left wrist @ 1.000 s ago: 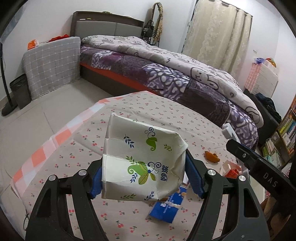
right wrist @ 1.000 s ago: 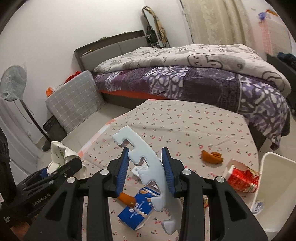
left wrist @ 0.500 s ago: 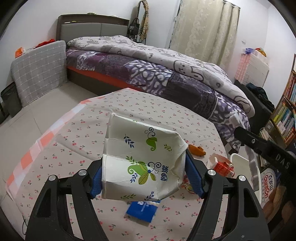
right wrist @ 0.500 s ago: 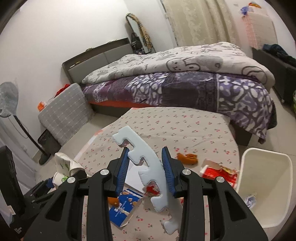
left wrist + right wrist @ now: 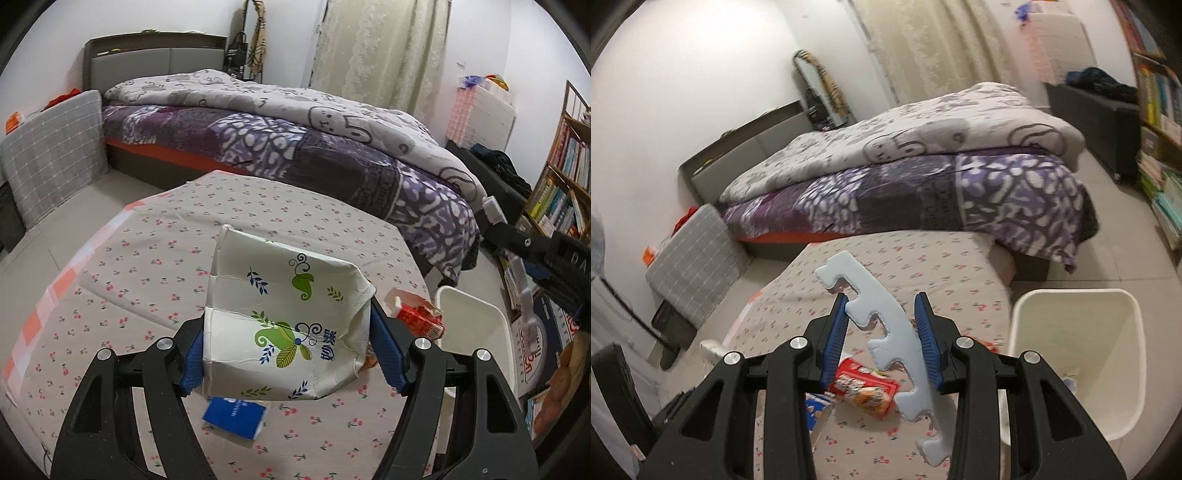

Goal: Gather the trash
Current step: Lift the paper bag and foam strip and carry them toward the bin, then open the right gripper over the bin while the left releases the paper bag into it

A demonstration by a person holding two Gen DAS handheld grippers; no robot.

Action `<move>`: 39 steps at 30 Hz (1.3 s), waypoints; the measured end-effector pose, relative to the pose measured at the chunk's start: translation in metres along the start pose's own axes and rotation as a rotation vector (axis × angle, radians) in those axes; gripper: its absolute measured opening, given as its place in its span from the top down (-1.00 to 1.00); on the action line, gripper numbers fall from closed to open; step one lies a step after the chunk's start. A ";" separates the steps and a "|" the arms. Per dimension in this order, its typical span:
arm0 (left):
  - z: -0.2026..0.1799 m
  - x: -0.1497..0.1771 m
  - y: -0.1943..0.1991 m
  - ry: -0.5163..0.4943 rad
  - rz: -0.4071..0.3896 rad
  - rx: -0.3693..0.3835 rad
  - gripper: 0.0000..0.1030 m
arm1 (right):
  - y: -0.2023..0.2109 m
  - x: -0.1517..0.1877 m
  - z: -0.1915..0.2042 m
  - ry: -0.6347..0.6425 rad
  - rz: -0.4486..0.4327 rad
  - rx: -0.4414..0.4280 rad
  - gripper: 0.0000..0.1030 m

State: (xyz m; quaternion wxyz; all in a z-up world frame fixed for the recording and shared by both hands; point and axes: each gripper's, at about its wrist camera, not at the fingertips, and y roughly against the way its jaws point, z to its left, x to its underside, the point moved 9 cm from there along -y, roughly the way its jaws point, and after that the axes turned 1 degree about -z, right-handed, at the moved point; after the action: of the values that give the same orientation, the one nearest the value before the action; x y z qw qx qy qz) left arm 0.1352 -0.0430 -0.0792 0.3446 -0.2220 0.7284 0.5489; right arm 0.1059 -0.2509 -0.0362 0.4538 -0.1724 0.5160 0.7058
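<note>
A crushed paper cup [image 5: 284, 325] is pinched between the blue pads of the left gripper [image 5: 286, 350], held up over the tablecloth [image 5: 147, 258] just left of the white bin [image 5: 476, 332], so most of a blue carton [image 5: 234, 419] underneath is hidden. The right gripper [image 5: 882, 339] is clamped on a pale foam strip [image 5: 886, 332] beside the bin [image 5: 1082, 354]. A red snack pack [image 5: 866, 389] below is blurred and partly covered.

Bin [image 5: 1078, 369] right of table [image 5: 886, 258], bed [image 5: 923, 177] behind, carton [image 5: 864, 391] on table
</note>
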 end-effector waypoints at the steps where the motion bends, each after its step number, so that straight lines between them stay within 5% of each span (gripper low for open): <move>1: -0.003 0.000 0.000 -0.005 0.001 0.004 -0.38 | 0.003 -0.002 -0.010 -0.019 -0.004 0.013 0.28; 14: -0.063 0.014 -0.013 -0.083 0.032 0.077 -0.38 | 0.032 -0.016 -0.120 -0.242 -0.031 0.177 0.19; 20: -0.100 0.023 -0.017 -0.127 0.053 0.127 -0.38 | 0.056 -0.016 -0.168 -0.349 -0.059 0.281 -0.70; 39: -0.247 0.054 -0.029 -0.323 0.106 0.270 -0.40 | 0.103 -0.027 -0.230 -0.534 -0.139 0.278 -0.87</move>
State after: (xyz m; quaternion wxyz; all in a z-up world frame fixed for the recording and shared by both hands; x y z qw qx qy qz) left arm 0.0562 -0.2840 -0.0986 0.4540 -0.0443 0.7413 0.4923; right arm -0.0155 -0.4725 -0.0518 0.6396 0.0479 0.4573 0.6161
